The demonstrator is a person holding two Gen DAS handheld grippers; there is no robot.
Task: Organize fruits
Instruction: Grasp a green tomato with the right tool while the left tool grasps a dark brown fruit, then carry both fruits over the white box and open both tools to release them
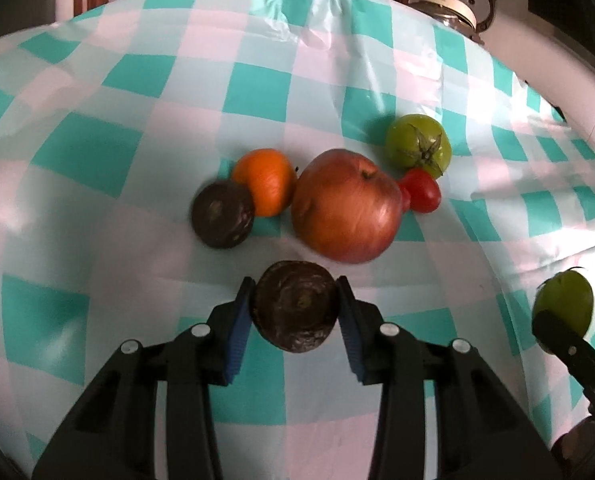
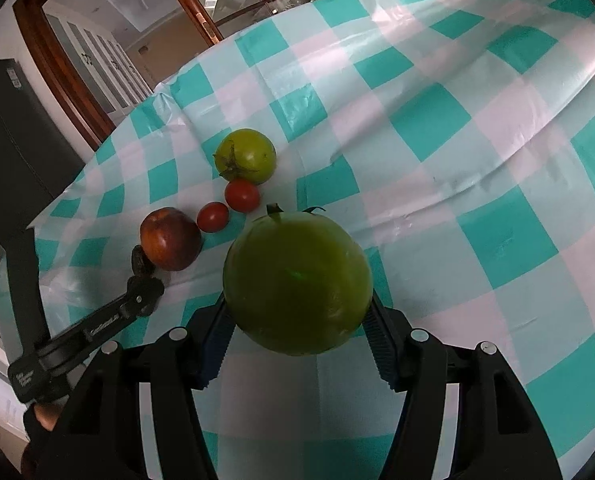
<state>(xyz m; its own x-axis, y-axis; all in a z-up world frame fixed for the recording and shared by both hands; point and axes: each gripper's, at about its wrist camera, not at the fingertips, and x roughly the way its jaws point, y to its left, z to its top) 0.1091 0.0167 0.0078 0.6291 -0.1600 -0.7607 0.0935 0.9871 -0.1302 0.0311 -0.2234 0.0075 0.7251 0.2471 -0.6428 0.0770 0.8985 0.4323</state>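
Observation:
My left gripper [image 1: 296,296] is shut on a dark wrinkled passion fruit [image 1: 296,312], held just in front of a row of fruit on the checked cloth: another dark passion fruit [image 1: 222,216], an orange [image 1: 264,181], a large red apple [image 1: 346,205], a small red tomato [image 1: 421,190] and a green tomato [image 1: 417,145]. My right gripper [image 2: 297,312] is shut on a large green tomato [image 2: 297,280], held above the cloth. In the right wrist view the apple [image 2: 169,238], two red tomatoes [image 2: 212,217] [image 2: 241,195] and the green tomato [image 2: 246,155] lie ahead to the left.
The table carries a teal and white checked plastic cloth [image 1: 137,128]. A wooden-framed glass cabinet [image 2: 109,40] stands behind it. A pot with a lid [image 1: 451,4] sits beyond the far right edge. The left gripper [image 2: 137,300] shows at the right wrist view's left.

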